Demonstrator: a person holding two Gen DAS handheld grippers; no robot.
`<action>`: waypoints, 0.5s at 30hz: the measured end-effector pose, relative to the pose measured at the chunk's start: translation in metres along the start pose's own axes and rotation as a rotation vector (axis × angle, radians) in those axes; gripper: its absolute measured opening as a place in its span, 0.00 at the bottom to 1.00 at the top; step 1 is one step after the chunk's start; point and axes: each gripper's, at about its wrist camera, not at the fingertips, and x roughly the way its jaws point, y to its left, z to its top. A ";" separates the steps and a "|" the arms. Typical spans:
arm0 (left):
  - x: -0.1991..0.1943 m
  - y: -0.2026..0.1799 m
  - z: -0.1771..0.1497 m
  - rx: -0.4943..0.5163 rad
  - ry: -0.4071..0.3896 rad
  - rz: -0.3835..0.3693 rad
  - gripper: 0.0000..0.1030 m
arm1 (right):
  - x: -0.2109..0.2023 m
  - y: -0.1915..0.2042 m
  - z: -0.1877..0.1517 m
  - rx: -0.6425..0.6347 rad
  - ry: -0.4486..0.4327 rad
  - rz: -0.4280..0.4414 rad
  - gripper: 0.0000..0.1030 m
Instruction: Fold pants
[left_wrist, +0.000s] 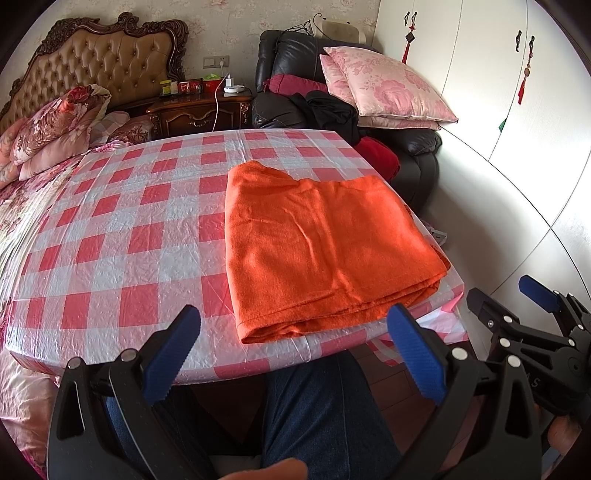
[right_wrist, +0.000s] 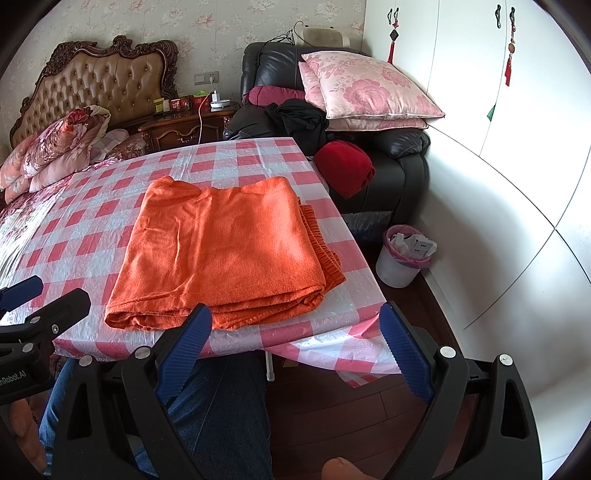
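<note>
Orange fleece-like cloth makes up the one pair of pants (right_wrist: 221, 251), folded into a thick rectangular stack of several layers on the table (right_wrist: 110, 206). Its top face is mostly smooth with a few shallow creases; the layered fold edges face the near rim of the table, and a ribbed band of the same orange peeks out along the stack's right side in the right wrist view. The stack lies toward the table's near right corner, its front edge just short of the rim. A red-and-white checked plastic cover (left_wrist: 110, 229) wraps the table and hangs off that corner.

Two grippers are in view. The left gripper (left_wrist: 291, 350) hangs just off the table's near edge with its blue-padded jaws spread wide and nothing between them. The right gripper (right_wrist: 295, 350) sits likewise off the near edge, jaws spread wide and empty; neither touches the pants. Below the table's edge is a person's leg in blue denim (left_wrist: 314, 413).

Beyond the table's far right corner stands one black leather armchair (right_wrist: 402, 155) carrying two pink floral pillows (right_wrist: 369, 85), a dark garment and red cloth. On the floor to the right of the table is one white bin (right_wrist: 400, 258) with a pink liner, holding white packaging scraps.
</note>
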 end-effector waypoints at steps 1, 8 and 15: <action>0.000 0.000 0.000 0.001 0.001 0.001 0.98 | 0.000 0.000 0.000 0.000 0.000 0.000 0.86; 0.000 -0.003 0.003 0.004 0.001 -0.003 0.98 | 0.000 0.000 0.000 0.001 0.001 0.000 0.86; 0.002 -0.006 0.005 0.009 0.003 -0.009 0.98 | 0.000 -0.001 0.001 0.001 0.001 0.001 0.86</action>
